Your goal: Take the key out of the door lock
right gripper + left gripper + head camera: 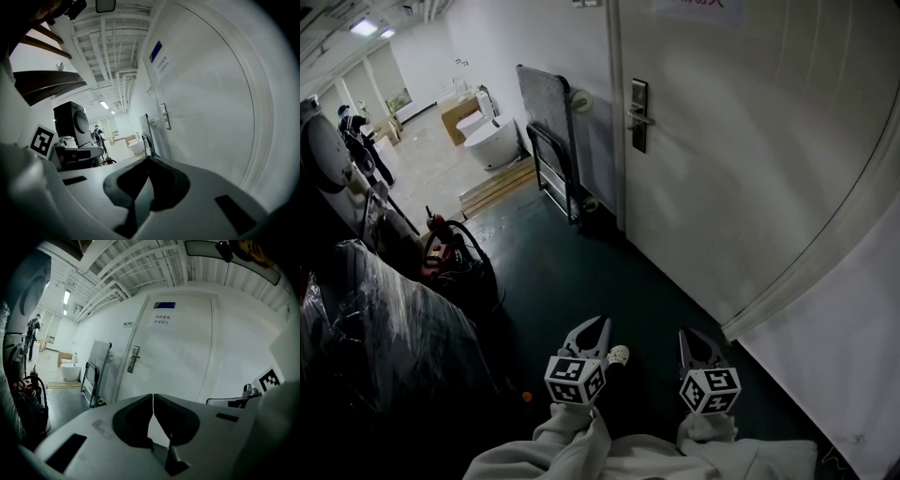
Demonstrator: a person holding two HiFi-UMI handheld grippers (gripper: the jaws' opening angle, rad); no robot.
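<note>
White door (750,141) stands shut, its lock plate (638,114) well ahead; any key there is too small to see. Both the left gripper (592,325) and right gripper (692,339) hang low with jaws pressed together, empty, probably since nothing is within reach yet.

Dark floor (581,281), wooden planks (497,190) (near the wall), folded trolley (551,150)
</note>
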